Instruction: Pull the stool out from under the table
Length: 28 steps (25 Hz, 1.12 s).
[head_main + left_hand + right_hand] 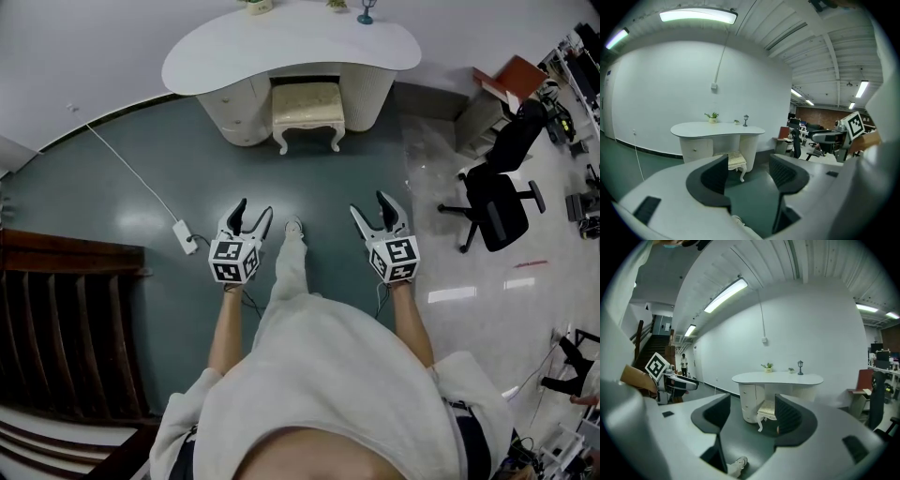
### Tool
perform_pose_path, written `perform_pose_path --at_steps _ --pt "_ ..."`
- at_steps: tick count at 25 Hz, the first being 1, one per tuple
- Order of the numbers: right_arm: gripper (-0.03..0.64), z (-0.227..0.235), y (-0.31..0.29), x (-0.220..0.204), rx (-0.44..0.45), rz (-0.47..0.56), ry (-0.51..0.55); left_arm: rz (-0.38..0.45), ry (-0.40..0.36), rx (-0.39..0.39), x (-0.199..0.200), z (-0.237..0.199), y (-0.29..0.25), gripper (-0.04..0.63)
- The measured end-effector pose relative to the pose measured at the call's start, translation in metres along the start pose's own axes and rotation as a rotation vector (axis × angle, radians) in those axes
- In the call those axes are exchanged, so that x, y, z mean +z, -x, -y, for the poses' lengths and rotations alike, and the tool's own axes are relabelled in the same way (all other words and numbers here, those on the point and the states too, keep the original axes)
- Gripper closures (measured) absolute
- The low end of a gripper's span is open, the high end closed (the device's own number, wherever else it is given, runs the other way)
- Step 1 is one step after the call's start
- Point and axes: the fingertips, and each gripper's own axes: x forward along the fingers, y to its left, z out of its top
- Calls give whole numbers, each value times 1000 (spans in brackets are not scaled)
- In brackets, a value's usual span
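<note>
Cream stool [307, 110] tucked under white kidney-shaped table [292, 47], well ahead. Left gripper [251, 219] and right gripper [377, 217] both wide, empty. Approach square; grasp seat edge both sides, pull straight back.

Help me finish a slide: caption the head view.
Open, empty left gripper and right gripper held out toward the stool tucked under the white table.

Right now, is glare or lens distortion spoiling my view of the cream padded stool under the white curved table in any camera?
Head view: fisheye bends straight edges, pale glare patches on the glossy floor, but cream padded stool and white curved table are sharp. Left gripper view: dark round edges, ceiling strip light blown out, stool small. Right gripper view: same dark edges, stool clear.
</note>
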Motion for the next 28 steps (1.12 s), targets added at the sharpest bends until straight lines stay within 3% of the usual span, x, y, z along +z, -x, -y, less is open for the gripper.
perform_pose_path --at_steps 17,28 --pt "341 122 -226 47 -82 -75 -33 -97 -20 -89 78 -133 -233 334" --pt "341 178 -336 20 -129 -170 -63 -190 -34 -131 67 -210 -345 334"
